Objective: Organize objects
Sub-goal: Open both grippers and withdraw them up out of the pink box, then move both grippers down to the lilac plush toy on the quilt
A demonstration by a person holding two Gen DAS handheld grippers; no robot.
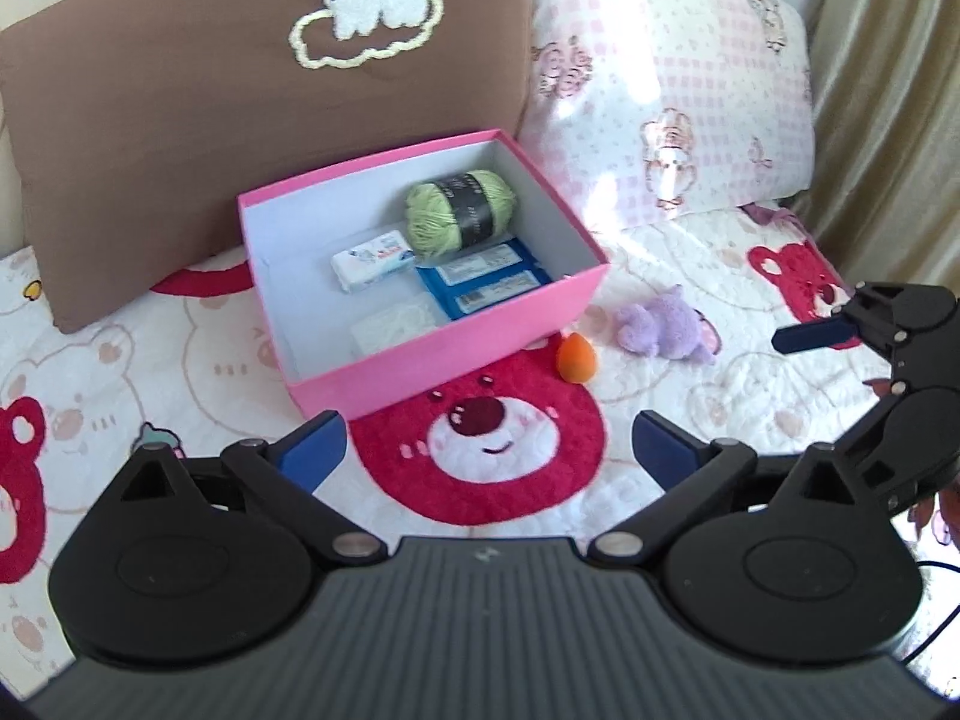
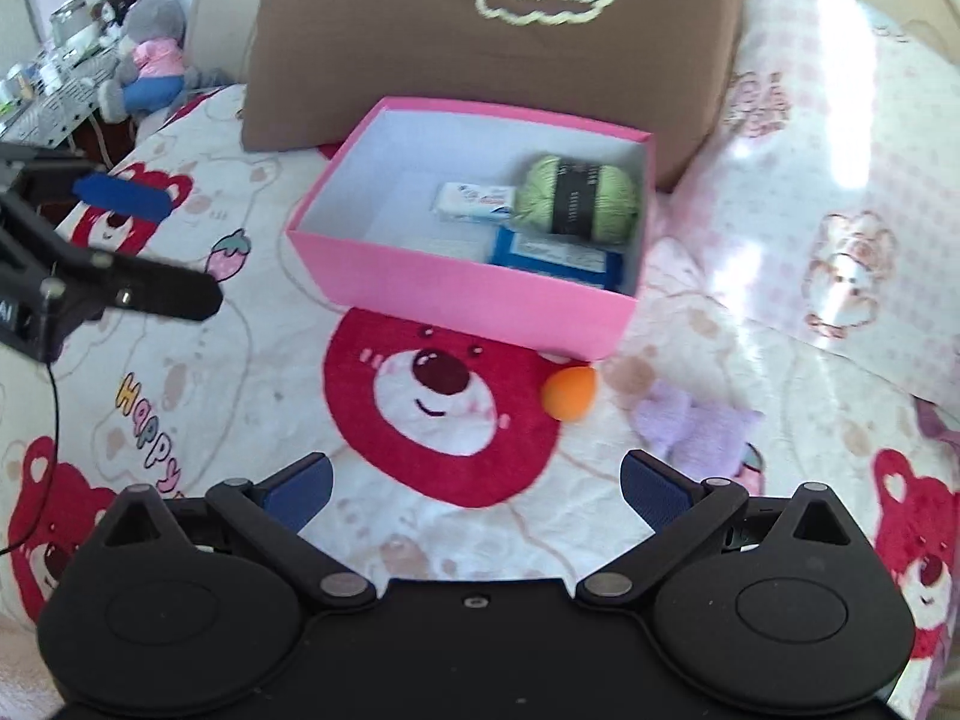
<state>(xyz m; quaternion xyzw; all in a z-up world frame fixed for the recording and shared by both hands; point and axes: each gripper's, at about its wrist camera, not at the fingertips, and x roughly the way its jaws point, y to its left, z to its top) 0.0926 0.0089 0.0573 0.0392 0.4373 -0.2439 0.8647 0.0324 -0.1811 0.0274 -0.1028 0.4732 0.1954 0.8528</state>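
The left gripper [image 1: 489,444] hangs nearest, jaws spread wide with nothing between them, over a red bear face on the quilt [image 1: 150,360]. The right gripper [image 2: 477,486] is likewise wide apart and empty. Beyond sits the pink box [image 1: 456,354] — open-topped, holding a green yarn ball [image 1: 459,210], a white packet [image 1: 372,260] and blue packets [image 1: 486,279]. Just outside its near corner lies an orange sponge [image 1: 575,358]; a purple plush [image 1: 663,327] rests beside it on the quilt. A brown pillow [image 1: 180,120] leans behind the box.
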